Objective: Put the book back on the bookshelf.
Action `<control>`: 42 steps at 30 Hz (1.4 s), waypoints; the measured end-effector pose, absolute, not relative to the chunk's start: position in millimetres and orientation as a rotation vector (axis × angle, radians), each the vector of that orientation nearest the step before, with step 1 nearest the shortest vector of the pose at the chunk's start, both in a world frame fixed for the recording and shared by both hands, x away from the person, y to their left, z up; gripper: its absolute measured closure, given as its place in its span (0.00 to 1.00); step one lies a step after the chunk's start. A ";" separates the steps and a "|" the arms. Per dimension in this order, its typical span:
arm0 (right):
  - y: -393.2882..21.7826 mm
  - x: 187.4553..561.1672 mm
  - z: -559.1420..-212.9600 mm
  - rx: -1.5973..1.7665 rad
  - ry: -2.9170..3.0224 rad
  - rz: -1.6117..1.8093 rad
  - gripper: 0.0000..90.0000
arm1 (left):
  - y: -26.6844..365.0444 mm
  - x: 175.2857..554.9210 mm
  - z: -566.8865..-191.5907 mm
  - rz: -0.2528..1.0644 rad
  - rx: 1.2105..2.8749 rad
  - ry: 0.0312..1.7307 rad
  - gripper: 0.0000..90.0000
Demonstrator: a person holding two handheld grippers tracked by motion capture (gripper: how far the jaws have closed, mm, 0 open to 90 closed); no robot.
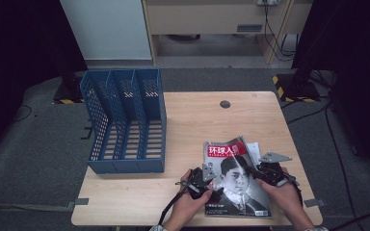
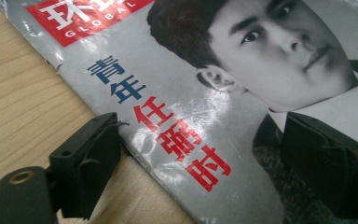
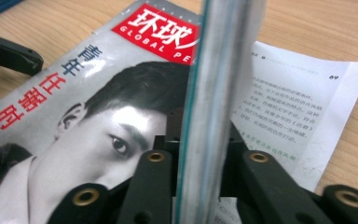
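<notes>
A magazine [image 1: 233,178] with a black-and-white portrait and a red title box lies flat on the wooden table [image 1: 197,115], near its front right. My left gripper [image 1: 211,186] is open at the magazine's left edge. In the left gripper view the left gripper [image 2: 207,163] has one jaw on the wood and the other over the magazine [image 2: 177,93] cover. My right gripper [image 1: 262,172] is at the right edge. In the right gripper view the right gripper [image 3: 205,172] is shut on a raised sheaf of the magazine's [image 3: 98,93] pages.
A blue mesh file rack [image 1: 125,120] with three slots stands on the table's left half. A white printed page [image 3: 298,102] shows beneath the raised sheaf. A round cable hole [image 1: 225,104] sits near the far edge. The person's hands come in from the front edge.
</notes>
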State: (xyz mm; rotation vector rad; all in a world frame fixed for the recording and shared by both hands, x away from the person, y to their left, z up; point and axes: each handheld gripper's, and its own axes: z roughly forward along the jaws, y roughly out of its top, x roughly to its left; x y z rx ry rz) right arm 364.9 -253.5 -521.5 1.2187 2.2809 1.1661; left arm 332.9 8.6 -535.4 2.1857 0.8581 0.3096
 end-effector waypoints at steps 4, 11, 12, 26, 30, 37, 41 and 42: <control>-252.2 363.3 -519.0 1.195 2.269 1.181 0.95 | 8.7 333.6 -535.4 0.300 2.176 0.871 0.09; -251.2 358.9 -510.2 1.135 2.251 1.242 0.97 | 15.1 337.7 -535.0 0.259 2.114 0.922 0.10; -250.7 357.9 -508.6 1.122 2.244 1.256 0.97 | 15.7 338.1 -535.0 0.256 2.110 0.928 0.10; -256.4 347.2 -489.6 1.047 2.190 1.458 0.98 | 18.1 341.3 -535.3 0.228 2.101 0.921 0.10; -256.7 348.2 -491.2 1.056 2.188 1.481 0.98 | 14.8 341.2 -535.4 0.219 2.138 0.874 0.05; -258.1 352.9 -501.0 1.108 2.197 1.455 0.97 | 14.8 341.4 -535.4 0.207 2.141 0.849 0.06; -256.8 357.4 -509.5 1.144 2.221 1.395 0.96 | 15.0 341.5 -535.3 0.197 2.150 0.824 0.08; -256.1 358.7 -512.3 1.149 2.232 1.369 0.96 | 13.8 340.8 -535.4 0.204 2.157 0.818 0.08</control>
